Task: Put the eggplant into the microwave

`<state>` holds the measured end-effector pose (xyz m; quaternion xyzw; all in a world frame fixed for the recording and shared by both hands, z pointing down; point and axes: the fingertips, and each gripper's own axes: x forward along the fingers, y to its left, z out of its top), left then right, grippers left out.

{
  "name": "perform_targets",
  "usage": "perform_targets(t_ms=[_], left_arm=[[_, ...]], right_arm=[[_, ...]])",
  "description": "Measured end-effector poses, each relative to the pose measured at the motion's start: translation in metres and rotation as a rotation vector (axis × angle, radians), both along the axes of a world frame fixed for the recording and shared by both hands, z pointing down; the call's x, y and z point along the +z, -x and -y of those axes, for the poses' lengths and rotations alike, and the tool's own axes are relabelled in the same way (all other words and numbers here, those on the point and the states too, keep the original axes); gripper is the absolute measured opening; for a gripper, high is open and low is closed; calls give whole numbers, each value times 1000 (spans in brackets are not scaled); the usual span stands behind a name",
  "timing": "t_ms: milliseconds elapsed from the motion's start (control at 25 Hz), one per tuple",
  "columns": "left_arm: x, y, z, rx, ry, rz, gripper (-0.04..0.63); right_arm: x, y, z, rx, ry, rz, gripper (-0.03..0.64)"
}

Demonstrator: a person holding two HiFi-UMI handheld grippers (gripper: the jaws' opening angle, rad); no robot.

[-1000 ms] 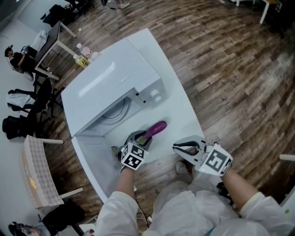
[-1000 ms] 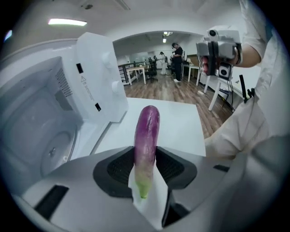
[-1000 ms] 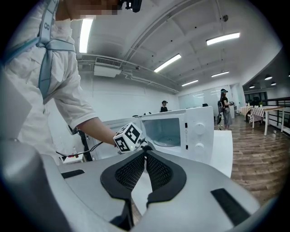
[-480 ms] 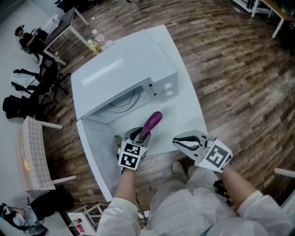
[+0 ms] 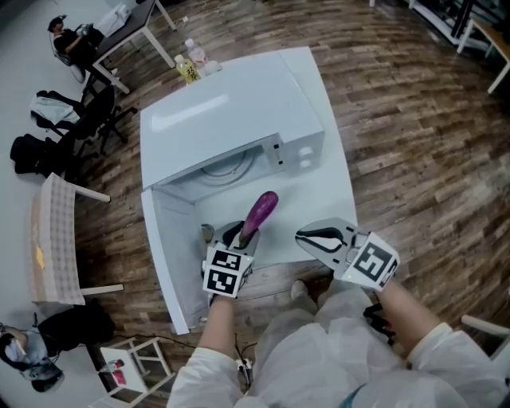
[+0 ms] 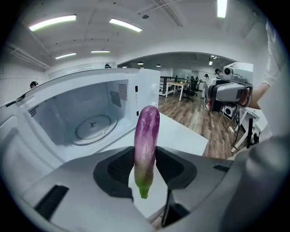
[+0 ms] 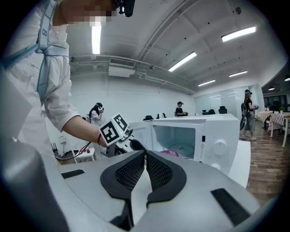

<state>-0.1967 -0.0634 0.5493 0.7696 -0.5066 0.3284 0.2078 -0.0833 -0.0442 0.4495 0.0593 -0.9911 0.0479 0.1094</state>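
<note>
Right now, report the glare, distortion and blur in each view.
Head view: the floor planks bow towards the edges, a pale sheen lies on the microwave top, and there is little blur. Left gripper view: fisheye with dark corners, strip lights blown white, the eggplant crisp. Right gripper view: the same fisheye, a glaring ceiling tube, and a mosaic patch at the top.

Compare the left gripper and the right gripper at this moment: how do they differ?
The left gripper is clamped on the eggplant, its fingers apart by its width; the right gripper is empty, fingers together. The left gripper sits before the open microwave cavity; the right gripper is off toward its control-panel side. Both carry a marker cube and face the microwave.
</note>
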Motion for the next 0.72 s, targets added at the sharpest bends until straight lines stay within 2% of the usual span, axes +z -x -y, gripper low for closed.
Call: perform_targets(t_ms=[400,720], left_arm=[[-14,-6,2,-101,1,-24,153],[-10,14,15,-212,18,102,153]], right_arm=[[-11,-12,21,-74,-12,-8,35],[-17,-27,35,-169,-28,-7,35]])
